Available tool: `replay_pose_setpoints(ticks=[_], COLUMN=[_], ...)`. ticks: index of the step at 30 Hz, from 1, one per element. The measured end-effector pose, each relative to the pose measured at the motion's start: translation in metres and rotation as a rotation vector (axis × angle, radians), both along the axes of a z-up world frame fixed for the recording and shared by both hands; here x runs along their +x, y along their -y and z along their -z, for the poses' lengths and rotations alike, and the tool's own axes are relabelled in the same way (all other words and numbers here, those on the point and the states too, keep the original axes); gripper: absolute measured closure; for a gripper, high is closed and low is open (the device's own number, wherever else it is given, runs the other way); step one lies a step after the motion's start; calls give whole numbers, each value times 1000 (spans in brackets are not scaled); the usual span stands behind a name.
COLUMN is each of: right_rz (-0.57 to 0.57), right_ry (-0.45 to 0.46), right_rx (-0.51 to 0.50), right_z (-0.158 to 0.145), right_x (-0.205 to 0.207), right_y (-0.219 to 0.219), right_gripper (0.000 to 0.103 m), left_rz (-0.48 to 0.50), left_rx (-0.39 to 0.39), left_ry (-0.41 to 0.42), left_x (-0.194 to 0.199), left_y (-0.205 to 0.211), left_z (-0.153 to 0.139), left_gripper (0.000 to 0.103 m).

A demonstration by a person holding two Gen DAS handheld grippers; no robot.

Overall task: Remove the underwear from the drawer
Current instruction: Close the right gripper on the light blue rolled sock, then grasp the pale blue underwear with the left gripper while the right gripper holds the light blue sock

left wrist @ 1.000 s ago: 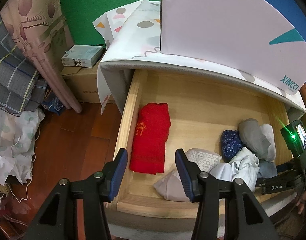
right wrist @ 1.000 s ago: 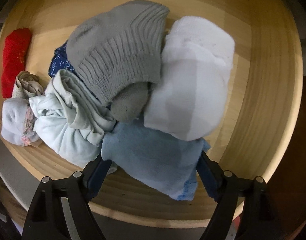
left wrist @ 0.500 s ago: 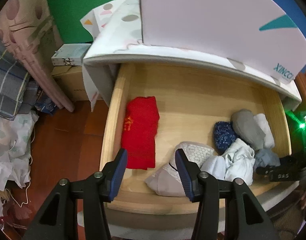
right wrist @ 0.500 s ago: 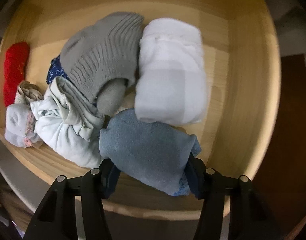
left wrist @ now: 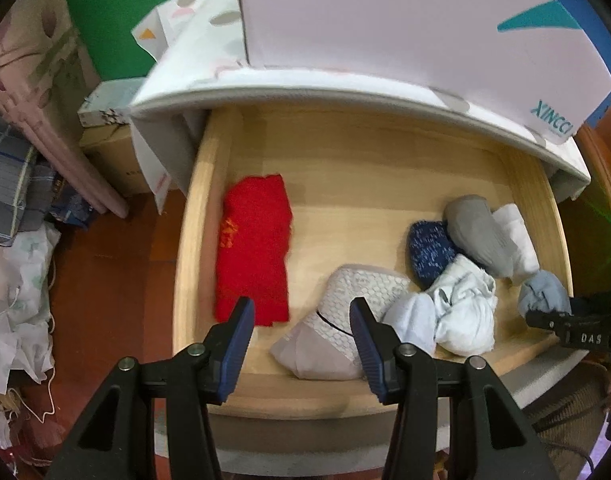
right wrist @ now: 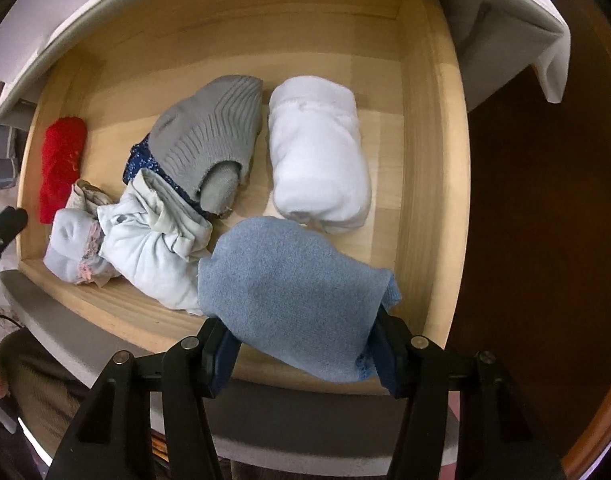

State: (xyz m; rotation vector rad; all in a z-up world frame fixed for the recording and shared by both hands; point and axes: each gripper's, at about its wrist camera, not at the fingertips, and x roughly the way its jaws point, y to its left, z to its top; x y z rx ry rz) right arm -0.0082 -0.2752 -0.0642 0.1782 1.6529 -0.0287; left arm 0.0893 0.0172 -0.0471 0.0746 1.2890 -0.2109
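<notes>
Gripping blue underwear [right wrist: 293, 292] between its pads, right claw [right wrist: 305, 354] over drawer [right wrist: 433, 160], left claw [left wrist: 301, 344] empty, half-open.

A white board [left wrist: 405, 20] standing on the surface above the drawer reads "XINCCI" in teal, seen mirrored. The right claw [left wrist: 545, 318] carries white letters "DAS".

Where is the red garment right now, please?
The red garment lies flat along the drawer's left wall, apart from the bundles at right.
</notes>
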Motion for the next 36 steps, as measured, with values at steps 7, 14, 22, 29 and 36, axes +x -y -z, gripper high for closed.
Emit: replay_pose_setpoints(ticks=[7,14,22,29,36], right_rz=[25,7,33,28,31], right_ry=[19,19,18,20,17], right_rx=[42,29,54,58,65], right_z=[-13,-26,-25,-26,-19], right_x=[-7,18,17,18,22], right_y=[22,24,27,30,23], right_gripper=[50,50,50,50,49], left_rz=[63,76,50,50,53], left_rx=[11,-30,-68,-44,-21], left_ry=[-51,-108,-133,-148,-142], left_x=[-4,-5,-3,-7,-8], left_y=[23,46,58,70,79], left_z=[5,12,16,29,34], left_gripper=[52,53,53,53,75])
